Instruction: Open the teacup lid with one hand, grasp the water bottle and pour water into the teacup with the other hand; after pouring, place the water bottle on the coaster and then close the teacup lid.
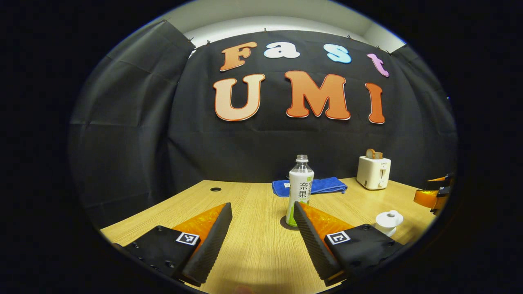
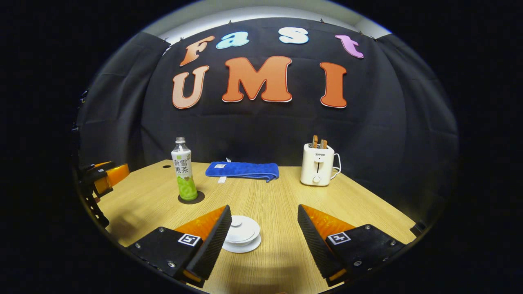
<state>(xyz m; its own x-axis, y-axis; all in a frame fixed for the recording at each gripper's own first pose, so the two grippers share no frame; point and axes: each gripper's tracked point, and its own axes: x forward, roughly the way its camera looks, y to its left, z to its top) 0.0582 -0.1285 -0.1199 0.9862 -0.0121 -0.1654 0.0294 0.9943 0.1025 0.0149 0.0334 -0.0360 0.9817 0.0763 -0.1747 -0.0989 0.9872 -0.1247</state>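
Nearest in the left gripper view, the left gripper [image 1: 261, 220] hangs low over the wooden table [image 1: 253, 253] with its two fingers spread wide and nothing between them. Just past its right-hand finger stands the water bottle [image 1: 299, 188], upright and uncapped, its base on a dark round coaster [image 1: 283, 223]. The finger overlaps the bottle's foot in this view, and whether it touches cannot be told. Lower right, near the table's front edge, sits the white teacup [image 1: 388, 222] with its lid on, a small knob on top. At the far right edge part of the other gripper shows.

In the right gripper view, the right gripper [image 2: 263, 222] is likewise spread wide and holds nothing. The teacup [image 2: 242, 234] lies just ahead, beside the left-hand finger, which covers its left edge; the lid [image 2: 241, 228] rests closed on it. Farther left, the water bottle [image 2: 184, 170] stands on the coaster [image 2: 199, 198], well apart from the cup, with the left gripper [image 2: 104, 175] near it at the table's left side.

Toward the back of the table a folded blue towel [image 2: 243, 169] lies flat, between the bottle and a white toaster [image 2: 316, 164] with slices of toast standing in its slots. Behind them hangs the black cloth wall [image 2: 388, 134].
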